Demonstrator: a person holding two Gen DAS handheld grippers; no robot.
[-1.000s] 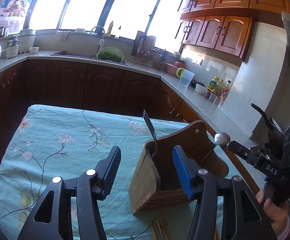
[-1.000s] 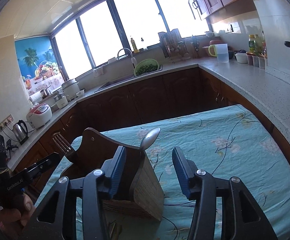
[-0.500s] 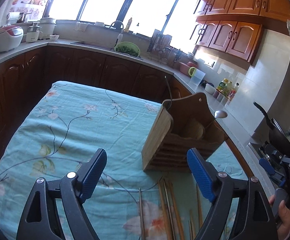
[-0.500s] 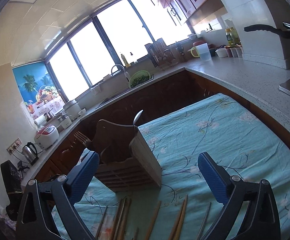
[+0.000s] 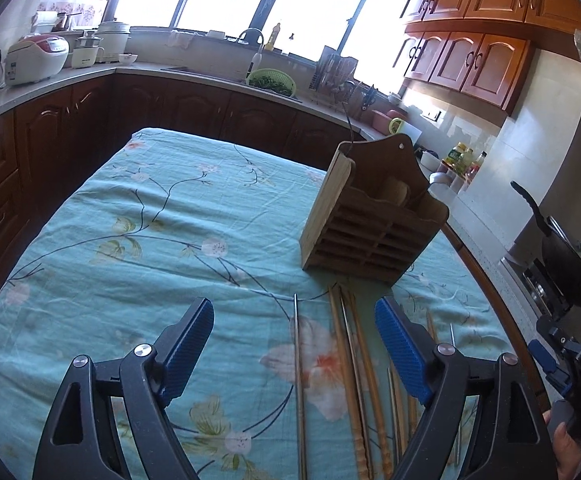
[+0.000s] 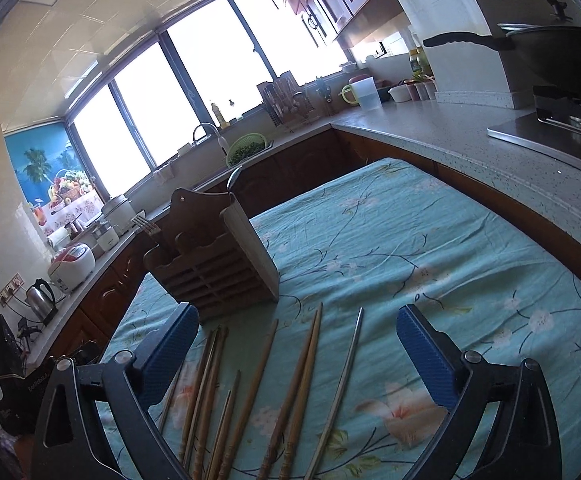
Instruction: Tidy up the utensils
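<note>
Chopsticks lie loose beside holder, both grippers spread.

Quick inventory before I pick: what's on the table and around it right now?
holder: one, brown wood, upright on the table's far half
fork: one, metal, standing in the holder
spoon: one, metal, standing in the holder
wooden chopsticks: several, tan, lying loose in front of the holder
metal chopstick: one clearly seen, silver, at the row's edge
tablecloth: one, teal with flowers, covering the table
counter: pale, around the table, with appliances and bottles
left gripper: open, above the chopsticks
right gripper: open, above the chopsticks
</note>
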